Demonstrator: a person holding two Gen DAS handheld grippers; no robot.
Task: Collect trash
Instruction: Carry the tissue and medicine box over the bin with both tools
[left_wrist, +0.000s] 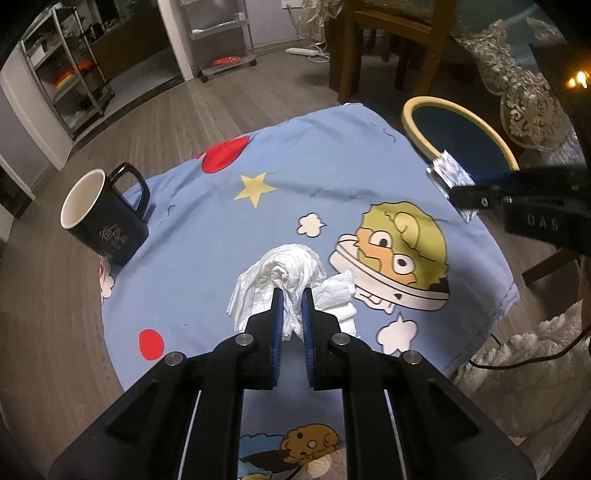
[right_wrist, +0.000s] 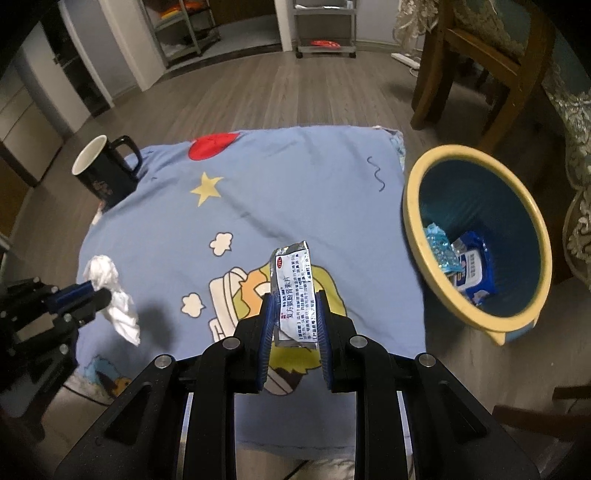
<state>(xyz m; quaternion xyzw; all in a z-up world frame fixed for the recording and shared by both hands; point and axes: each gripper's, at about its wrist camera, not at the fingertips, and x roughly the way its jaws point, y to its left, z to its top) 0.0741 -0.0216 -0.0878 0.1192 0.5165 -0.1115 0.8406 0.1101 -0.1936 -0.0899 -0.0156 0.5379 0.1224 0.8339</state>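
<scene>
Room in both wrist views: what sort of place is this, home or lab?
Most likely a home living or dining area: wood-look floor, a wooden chair beside a lace-edged tablecloth, and metal storage shelves near a doorway.

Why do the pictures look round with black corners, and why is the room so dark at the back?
Both wrist views use a fisheye lens, so the corners go black and straight floorboards bend. In the left wrist view the far room is dim, with a small glare at the right edge. In the right wrist view the tissue casts a soft shadow on the blue cloth.
</scene>
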